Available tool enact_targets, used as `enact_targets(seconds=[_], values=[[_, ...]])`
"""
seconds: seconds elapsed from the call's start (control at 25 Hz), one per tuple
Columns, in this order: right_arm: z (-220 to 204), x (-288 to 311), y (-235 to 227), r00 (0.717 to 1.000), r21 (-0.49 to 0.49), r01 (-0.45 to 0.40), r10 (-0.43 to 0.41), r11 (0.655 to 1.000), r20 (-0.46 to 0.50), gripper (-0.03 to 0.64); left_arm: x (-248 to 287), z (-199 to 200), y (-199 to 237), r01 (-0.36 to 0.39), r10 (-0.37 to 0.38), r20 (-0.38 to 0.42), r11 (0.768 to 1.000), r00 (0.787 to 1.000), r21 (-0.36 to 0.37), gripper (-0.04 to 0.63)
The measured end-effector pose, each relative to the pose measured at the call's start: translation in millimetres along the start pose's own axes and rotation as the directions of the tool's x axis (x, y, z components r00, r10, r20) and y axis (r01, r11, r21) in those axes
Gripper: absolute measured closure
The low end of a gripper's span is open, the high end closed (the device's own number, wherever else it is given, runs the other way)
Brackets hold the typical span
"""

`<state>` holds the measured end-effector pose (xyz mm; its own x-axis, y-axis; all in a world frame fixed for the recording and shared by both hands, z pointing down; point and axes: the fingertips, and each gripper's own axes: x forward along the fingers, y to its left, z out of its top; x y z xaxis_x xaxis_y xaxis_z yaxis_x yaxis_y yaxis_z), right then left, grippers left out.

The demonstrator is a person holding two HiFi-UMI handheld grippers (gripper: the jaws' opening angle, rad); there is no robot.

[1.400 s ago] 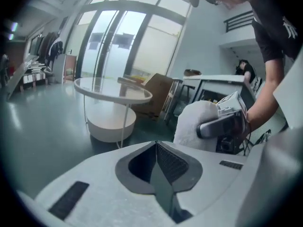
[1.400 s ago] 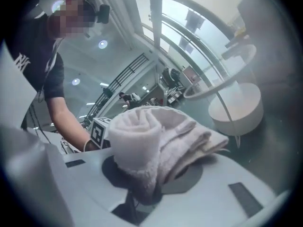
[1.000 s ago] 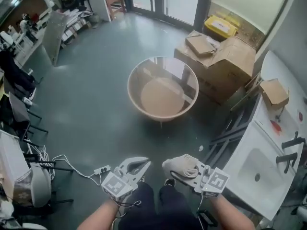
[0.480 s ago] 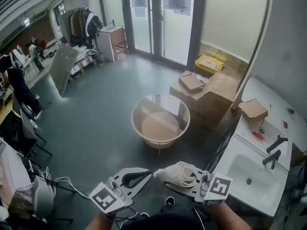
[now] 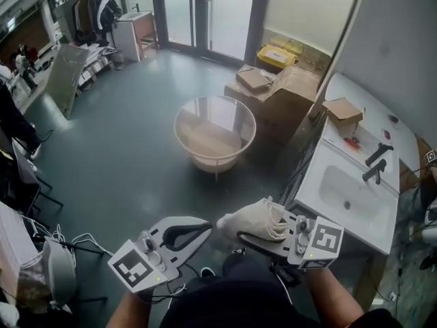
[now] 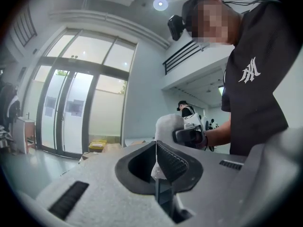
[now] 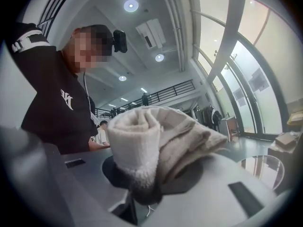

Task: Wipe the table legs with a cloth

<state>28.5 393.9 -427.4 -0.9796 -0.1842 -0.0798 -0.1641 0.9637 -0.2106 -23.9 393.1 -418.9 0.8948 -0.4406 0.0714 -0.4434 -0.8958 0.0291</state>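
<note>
A round glass-topped table (image 5: 215,130) with a beige base stands on the grey floor ahead of me, and a thin leg (image 5: 217,175) shows under its near rim. A rolled beige cloth (image 5: 254,219) is clamped in my right gripper (image 5: 237,236), which is shut on it and held low at the centre right, far from the table. The right gripper view shows the cloth (image 7: 151,136) bulging over the jaws, with the table (image 7: 258,167) at the lower right. My left gripper (image 5: 207,225) is shut and empty beside it; its jaws meet in the left gripper view (image 6: 156,146).
Cardboard boxes (image 5: 276,98) and a yellow bin (image 5: 276,56) lie behind the table. A white sink counter (image 5: 345,195) runs along the right. Cables (image 5: 89,241) and chairs (image 5: 24,173) sit at the left. Glass doors (image 5: 205,9) are at the back.
The head view has lifted and shows more of the room. Both grippers have come up closer to the camera, the cloth still held. The table looks farther off.
</note>
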Motion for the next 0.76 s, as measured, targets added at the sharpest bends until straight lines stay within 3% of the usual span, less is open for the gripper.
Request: enact_targets(seconds=[0.36,0.76], values=[[-2.3,-2.8,29.3,0.998,0.071,0.028,-0.032,0.997,0.049,0.528,-22.1,-3.3,-14.3,0.053,-0.053,0.030,0.999,0.998,-0.005,0.588],[-21.9,18.1,40.5,1.000,0.019,-0.009,0.008,1.000,0.010,0.528,-24.8,-3.3,-9.9,0.062,-0.061,0.091,0.998,0.994,-0.018,0.589]])
